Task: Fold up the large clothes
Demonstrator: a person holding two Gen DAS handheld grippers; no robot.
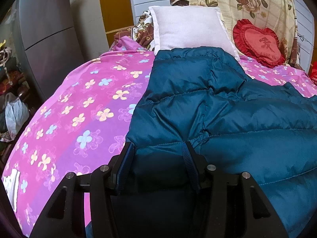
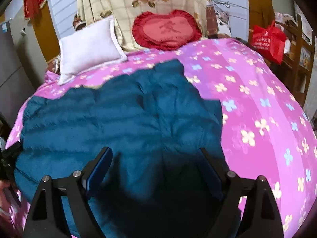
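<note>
Lying spread over the near part of the bed [image 2: 257, 91], the teal quilted jacket [image 1: 227, 115] covers the pink flowered sheet from the near edge toward the pillows, its far end reaching the white pillow [image 1: 188, 29] in the left wrist view. The left gripper [image 1: 158, 148] is closed on a puffy fold of the jacket at the bed's near edge, fabric bulging between its pads. The right gripper [image 2: 154, 154] hovers above the jacket with its jaws spread wide and nothing clamped between them, the picture slightly blurred. A red heart-shaped cushion [image 2: 167, 29] leans at the head of the bed beside the white pillow, and a red bag [image 2: 267, 41] sits off the bed's far right corner.
</note>
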